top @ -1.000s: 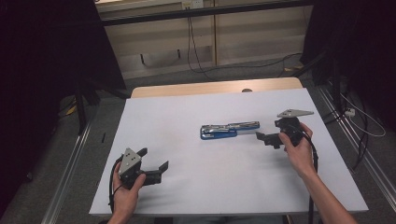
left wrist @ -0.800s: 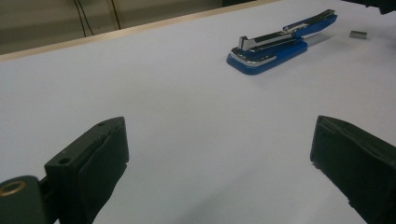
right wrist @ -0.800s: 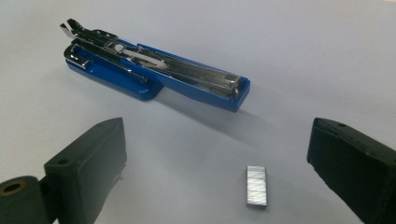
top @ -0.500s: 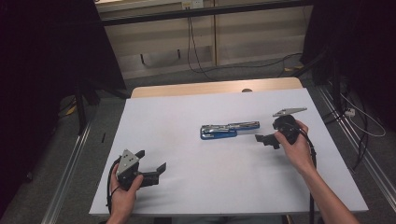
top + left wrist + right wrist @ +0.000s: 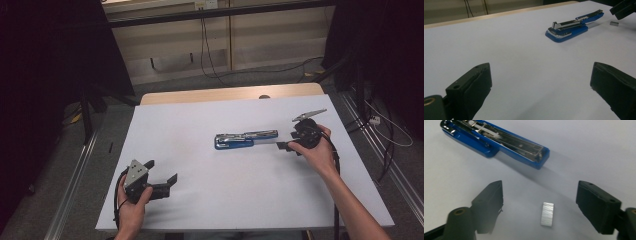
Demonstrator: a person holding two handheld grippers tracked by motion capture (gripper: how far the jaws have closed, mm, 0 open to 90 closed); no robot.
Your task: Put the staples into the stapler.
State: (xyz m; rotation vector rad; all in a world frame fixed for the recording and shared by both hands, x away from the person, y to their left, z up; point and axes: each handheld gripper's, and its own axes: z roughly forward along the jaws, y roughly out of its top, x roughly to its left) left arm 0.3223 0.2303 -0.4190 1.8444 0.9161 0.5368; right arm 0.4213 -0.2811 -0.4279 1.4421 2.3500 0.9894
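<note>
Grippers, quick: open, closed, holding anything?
Left gripper: open, holding nothing.
Right gripper: open, holding nothing, jaws either side of the staple strip near the blue stapler.

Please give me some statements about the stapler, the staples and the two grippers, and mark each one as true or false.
1. The stapler lies opened out flat on the table. True.
2. The right gripper is shut on the staple strip. False: its jaws stand open, one on each side of the strip, which lies on the table.
3. The left gripper is open and holds nothing. True.
4. The staple strip sits inside the stapler. False: it lies apart from it, on the table.
5. The left gripper touches the stapler. False: it is well away, near the table's front left.
</note>
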